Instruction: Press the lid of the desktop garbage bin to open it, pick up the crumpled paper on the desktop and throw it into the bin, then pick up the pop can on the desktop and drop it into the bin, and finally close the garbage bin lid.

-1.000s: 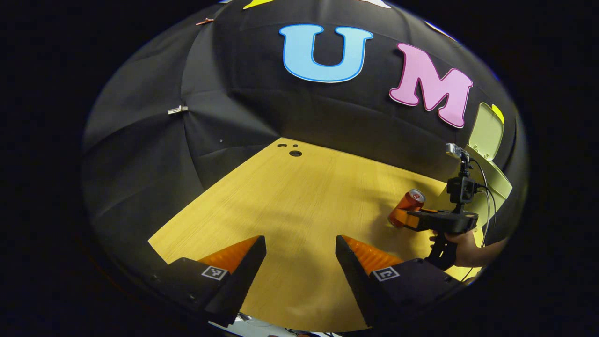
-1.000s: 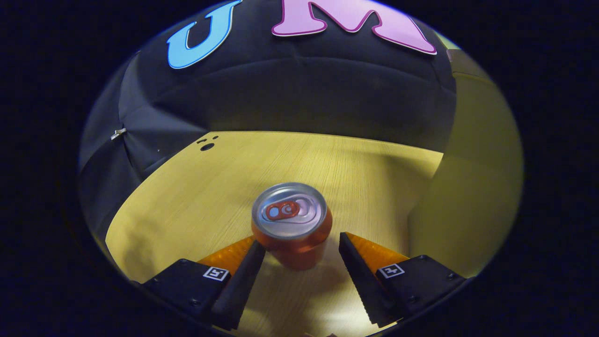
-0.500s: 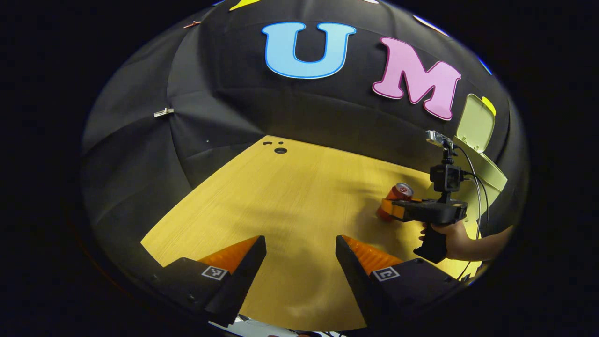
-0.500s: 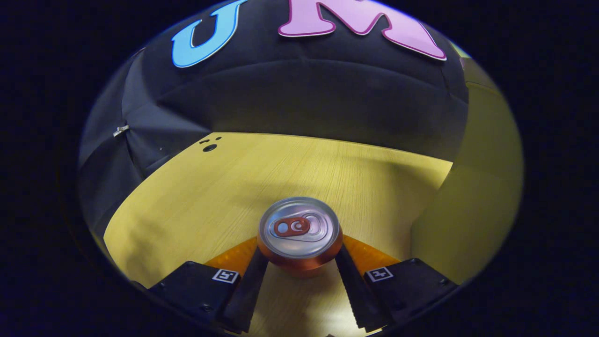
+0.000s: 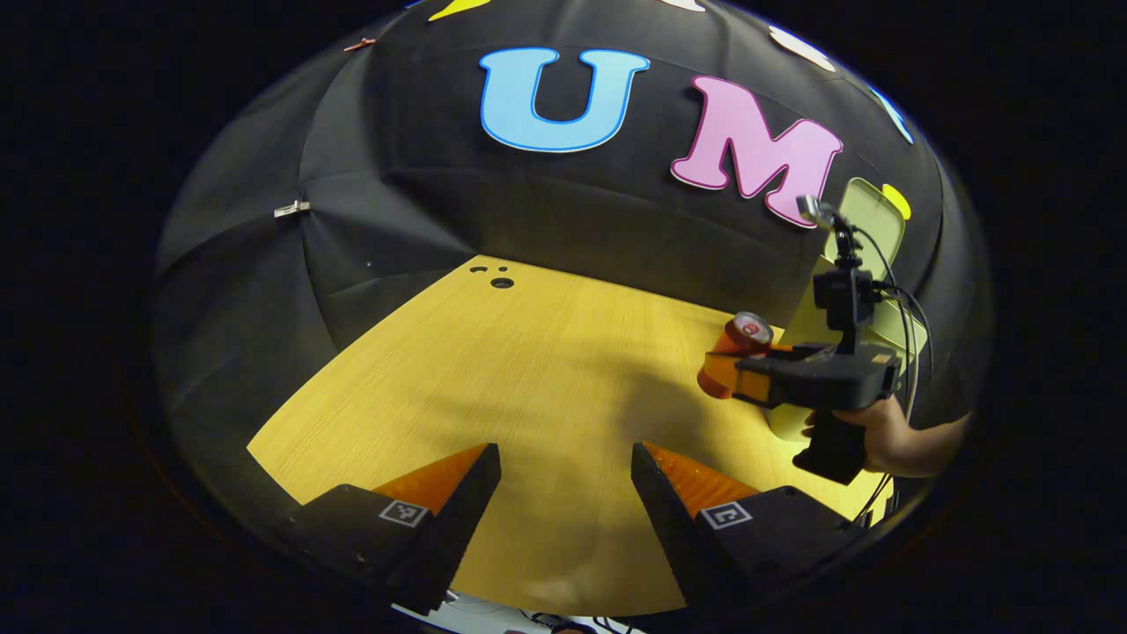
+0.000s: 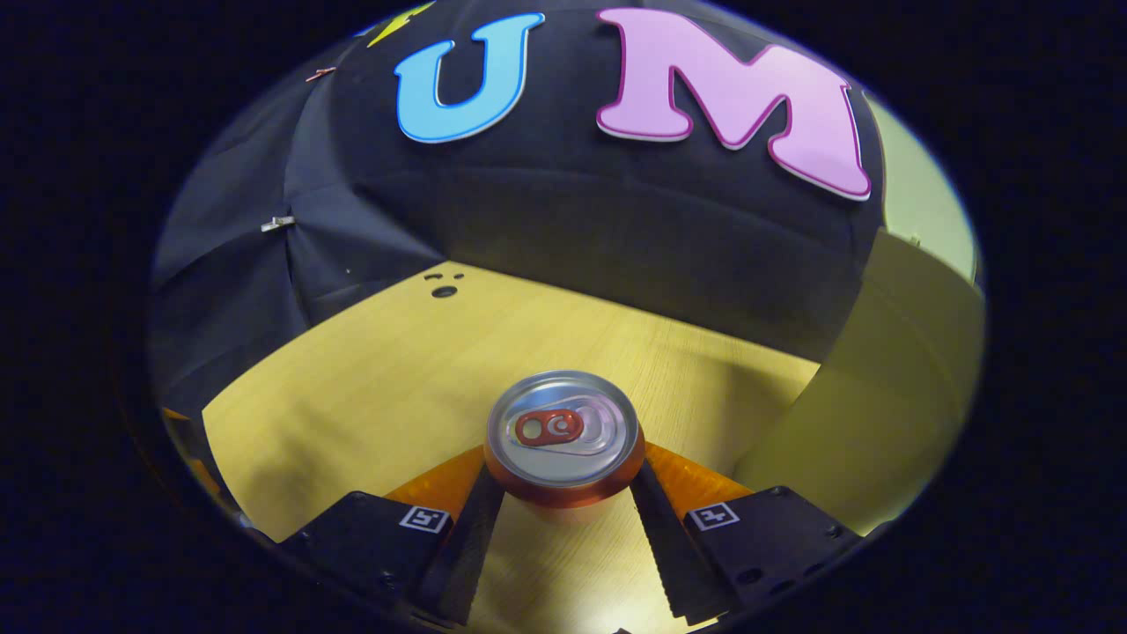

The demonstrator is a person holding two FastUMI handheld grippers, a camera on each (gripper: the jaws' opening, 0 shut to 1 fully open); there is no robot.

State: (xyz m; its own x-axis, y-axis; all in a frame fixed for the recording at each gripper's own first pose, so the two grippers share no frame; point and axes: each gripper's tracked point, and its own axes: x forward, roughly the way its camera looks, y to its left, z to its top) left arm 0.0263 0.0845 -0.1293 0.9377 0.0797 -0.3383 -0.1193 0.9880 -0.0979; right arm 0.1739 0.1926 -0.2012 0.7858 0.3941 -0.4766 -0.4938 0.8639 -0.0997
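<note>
Above desktop (image 6: 370, 387), can (image 6: 563, 436) gripped

Left gripper (image 5: 565, 493): two wedge-shaped fingers (image 5: 458, 497), ribbed on the inner faces, each set in a black block housing. A small square black-and-white marker (image 5: 402, 512) sits on top of each block, just behind the finger.

Right gripper (image 6: 563, 506): same build, markers (image 6: 426, 519) behind both fingers, round screws (image 6: 749, 576) on the block edges. Seen from the left gripper view (image 5: 748, 374): black pistol-grip body, upright post carrying a boxy black module (image 5: 843, 299), a small camera above it, black cables (image 5: 907, 308) looping down behind. A bare hand (image 5: 872, 431) and forearm, no sleeve seen.
</note>
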